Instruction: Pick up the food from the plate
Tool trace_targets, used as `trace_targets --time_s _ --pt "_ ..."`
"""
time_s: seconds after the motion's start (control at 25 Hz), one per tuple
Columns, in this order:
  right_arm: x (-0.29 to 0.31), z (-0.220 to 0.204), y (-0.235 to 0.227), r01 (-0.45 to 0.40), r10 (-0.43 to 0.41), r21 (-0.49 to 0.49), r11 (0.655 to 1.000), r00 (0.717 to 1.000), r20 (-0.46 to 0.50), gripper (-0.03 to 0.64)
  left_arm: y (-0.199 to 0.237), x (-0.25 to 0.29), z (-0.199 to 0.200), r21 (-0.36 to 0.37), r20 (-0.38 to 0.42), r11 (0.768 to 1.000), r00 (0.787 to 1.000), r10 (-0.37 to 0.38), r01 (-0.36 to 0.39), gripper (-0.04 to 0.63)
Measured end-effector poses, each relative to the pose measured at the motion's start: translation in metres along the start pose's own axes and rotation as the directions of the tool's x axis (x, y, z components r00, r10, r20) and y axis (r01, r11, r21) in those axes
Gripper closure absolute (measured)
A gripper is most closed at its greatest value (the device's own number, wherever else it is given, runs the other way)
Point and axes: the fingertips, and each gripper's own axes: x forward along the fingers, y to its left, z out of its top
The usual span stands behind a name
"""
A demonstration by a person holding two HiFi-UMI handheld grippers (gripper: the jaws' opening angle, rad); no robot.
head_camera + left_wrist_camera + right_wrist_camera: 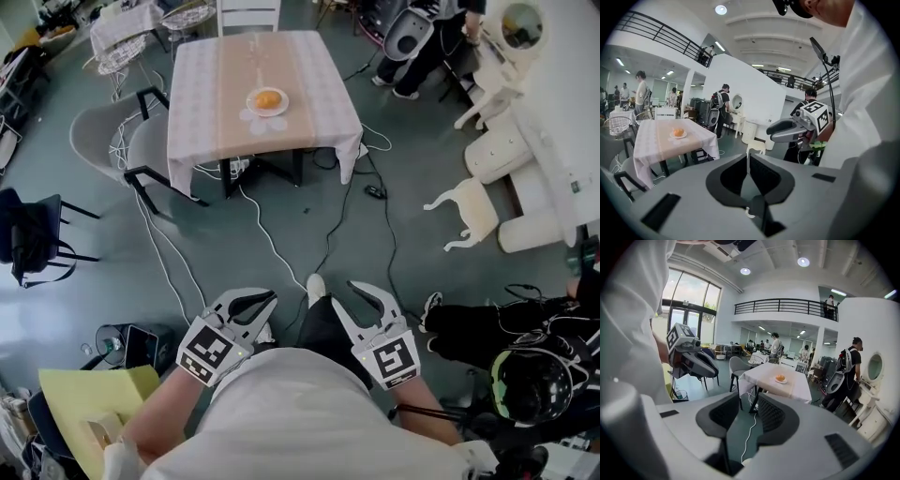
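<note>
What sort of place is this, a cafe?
Probably a large open hall staged for recording: a cloth-covered table with a plate of food, cables trailing across the floor, a railed upper balcony.

From me to the table (314,89) the floor (225,239) is open, crossed only by cables (750,430); a grey chair (101,131) blocks its left side; round the plate (281,102) the table is bare

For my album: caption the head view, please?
Left gripper shut, right gripper open, facing a distant table holding food on a plate.
</note>
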Motion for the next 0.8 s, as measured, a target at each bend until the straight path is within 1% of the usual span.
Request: trace_targets --time_s 0.08,0.16,0.28,0.4,0.56,0.68,0.8 --pt "0.018 0.002 -0.022 -0.013 0.013 0.014 1.0 1.0 0.0 0.489 0.024 0.01 0.01 0.007 0.007 1.0 1.0 0.03 -0.03 0.581" --pt "0.042 0.008 -0.047 -0.033 0.033 0.003 0.999 0.999 0.003 0.489 0.054 0.023 0.019 0.007 0.006 0.998 0.998 0.069 -0.069 0.565" --pt "0.084 0.028 -0.086 -0.086 0.087 -0.035 0.996 0.996 0.027 0.489 0.108 0.045 0.038 -0.02 -0.011 0.989 0.99 0.143 -0.143 0.515" --pt "0.117 0.047 -0.137 -0.116 0.119 -0.05 0.992 0.991 0.066 0.489 0.156 0.076 0.07 -0.041 -0.008 0.979 0.979 0.202 -0.202 0.484" --pt "0.145 0.061 -0.197 -0.144 0.147 -0.037 0.989 0.984 0.104 0.489 0.213 0.121 0.1 -0.01 -0.034 0.969 0.969 0.246 -0.246 0.453" --pt "0.162 0.054 -0.239 -0.155 0.157 -0.034 0.987 0.984 0.086 0.489 0.257 0.153 0.112 -0.008 -0.069 0.96 0.958 0.28 -0.281 0.423" --pt "0.174 0.047 -0.275 -0.148 0.148 -0.006 0.989 0.986 0.07 0.489 0.291 0.183 0.119 0.002 -0.11 0.959 0.953 0.283 -0.285 0.396"
